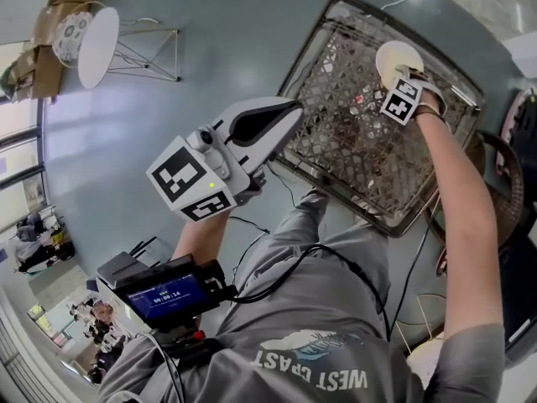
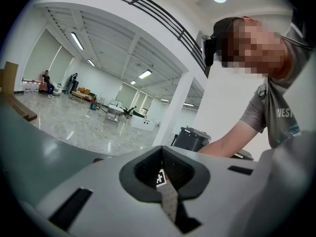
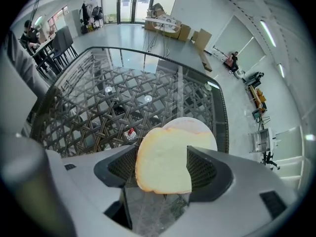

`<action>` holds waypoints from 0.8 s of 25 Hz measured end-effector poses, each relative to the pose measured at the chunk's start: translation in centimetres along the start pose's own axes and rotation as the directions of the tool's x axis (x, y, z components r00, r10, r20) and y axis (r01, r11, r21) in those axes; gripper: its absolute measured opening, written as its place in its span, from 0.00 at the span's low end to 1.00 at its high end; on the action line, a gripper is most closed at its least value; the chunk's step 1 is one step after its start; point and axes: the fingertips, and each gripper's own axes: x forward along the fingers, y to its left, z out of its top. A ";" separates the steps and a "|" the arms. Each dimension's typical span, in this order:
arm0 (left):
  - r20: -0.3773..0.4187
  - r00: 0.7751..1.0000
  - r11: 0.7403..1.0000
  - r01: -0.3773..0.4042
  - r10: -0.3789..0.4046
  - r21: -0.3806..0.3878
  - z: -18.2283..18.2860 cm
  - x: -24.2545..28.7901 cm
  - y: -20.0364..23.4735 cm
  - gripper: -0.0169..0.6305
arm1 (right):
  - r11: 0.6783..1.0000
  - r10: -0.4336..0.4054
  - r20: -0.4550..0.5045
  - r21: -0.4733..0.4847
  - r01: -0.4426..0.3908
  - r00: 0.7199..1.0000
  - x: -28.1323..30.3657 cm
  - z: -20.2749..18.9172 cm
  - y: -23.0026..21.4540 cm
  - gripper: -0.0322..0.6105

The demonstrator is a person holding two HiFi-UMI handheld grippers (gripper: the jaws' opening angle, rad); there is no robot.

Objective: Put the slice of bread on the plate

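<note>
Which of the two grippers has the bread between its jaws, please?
The right gripper: the bread stands between its open jaws, over the plate. The left gripper is shut, with nothing between its jaws.

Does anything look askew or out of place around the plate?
Yes: the bread sits off-centre, between the open right gripper's fingers, reaching past the plate's near rim. Whether it lies flat cannot be told.

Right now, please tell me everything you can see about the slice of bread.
The slice of bread is pale cream with a thin golden crust and rounded corners; it looks soft and whole. It sits between the wide-apart jaws of the right tool, which do not seem to press it, over the near edge of the round white plate. Whether it lies flat is unclear.
</note>
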 end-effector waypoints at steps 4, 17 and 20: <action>0.023 1.000 1.000 0.021 -0.021 0.009 1.2 0.5 -0.9 0.04 | 1.000 -0.015 0.013 0.021 0.015 1.000 -2.3 -0.5 -0.3 0.52; 0.073 0.980 0.977 0.176 -0.185 0.117 6.3 2.1 -6.4 0.04 | 0.933 -0.144 0.356 0.360 0.007 0.923 -20.2 1.3 -3.2 0.30; 0.079 0.968 0.964 0.226 -0.239 0.141 7.4 2.5 -7.7 0.04 | 0.876 -0.260 0.484 0.481 -0.006 0.836 -28.2 3.1 -4.0 0.06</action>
